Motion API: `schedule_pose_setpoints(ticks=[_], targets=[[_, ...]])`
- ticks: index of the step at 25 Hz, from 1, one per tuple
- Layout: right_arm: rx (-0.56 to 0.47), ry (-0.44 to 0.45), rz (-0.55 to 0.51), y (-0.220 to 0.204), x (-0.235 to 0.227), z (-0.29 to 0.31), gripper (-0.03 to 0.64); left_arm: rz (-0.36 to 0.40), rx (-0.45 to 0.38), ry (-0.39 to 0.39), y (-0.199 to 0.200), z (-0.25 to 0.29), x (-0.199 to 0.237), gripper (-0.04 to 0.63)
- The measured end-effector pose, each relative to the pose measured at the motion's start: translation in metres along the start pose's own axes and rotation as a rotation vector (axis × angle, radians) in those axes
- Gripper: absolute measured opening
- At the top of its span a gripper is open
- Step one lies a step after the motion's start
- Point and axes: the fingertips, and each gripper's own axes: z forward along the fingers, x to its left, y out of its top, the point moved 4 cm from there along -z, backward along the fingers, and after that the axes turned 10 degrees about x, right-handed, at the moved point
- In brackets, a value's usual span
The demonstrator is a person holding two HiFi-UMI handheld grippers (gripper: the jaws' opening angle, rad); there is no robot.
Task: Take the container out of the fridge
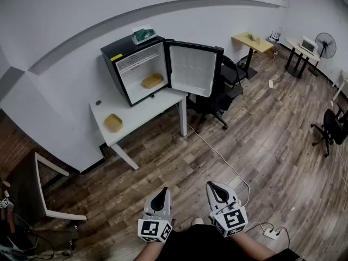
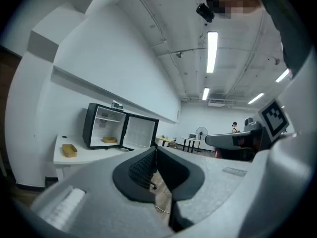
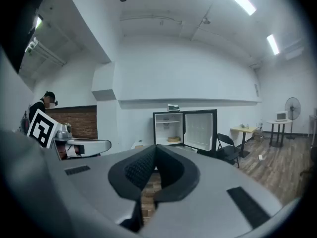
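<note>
1. The left gripper [image 1: 161,193] and right gripper [image 1: 214,188] are held low, side by side over the wood floor [image 1: 261,135]. Each has its jaws pressed together with nothing between them.
2. Well ahead of both grippers and off to their left, the fridge [image 1: 142,69] stands on a white table [image 1: 147,110]. Its door [image 1: 193,69] is swung wide open.
3. The container [image 1: 152,81] lies on the fridge's bottom shelf, far beyond either gripper's tips.
4. A tan tray [image 1: 113,123] sits on the table, further left of the grippers than the fridge.
5. A black chair [image 1: 223,86] stands just past the open door, straight ahead of the right gripper. A pale cable [image 1: 217,154] trails across the floor between the two.
</note>
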Motion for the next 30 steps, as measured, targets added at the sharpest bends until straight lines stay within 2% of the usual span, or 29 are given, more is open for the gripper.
schedule_pose_setpoints(ticks=[8, 16, 20, 24, 30], targets=[[-0.029, -0.016, 0.052, -0.005, -0.033, -0.006, 0.0, 0.011, -0.001, -0.001, 0.0, 0.023, -0.013, 0.018], [-0.04, -0.007, -0.029, -0.004, -0.05, -0.01, -0.001, 0.014, 0.03, 0.01, -0.007, 0.035, -0.024, 0.018], [-0.062, 0.015, -0.004, -0.016, -0.059, 0.0, 0.0, 0.018, 0.053, 0.009, -0.008, 0.048, -0.023, 0.018], [-0.038, -0.009, 0.018, -0.012, -0.071, 0.013, -0.002, 0.047, 0.039, 0.005, -0.001, 0.066, -0.017, 0.018], [-0.011, -0.026, 0.009, -0.005, -0.082, 0.051, 0.0, 0.028, 0.043, -0.035, 0.007, 0.107, 0.01, 0.018]])
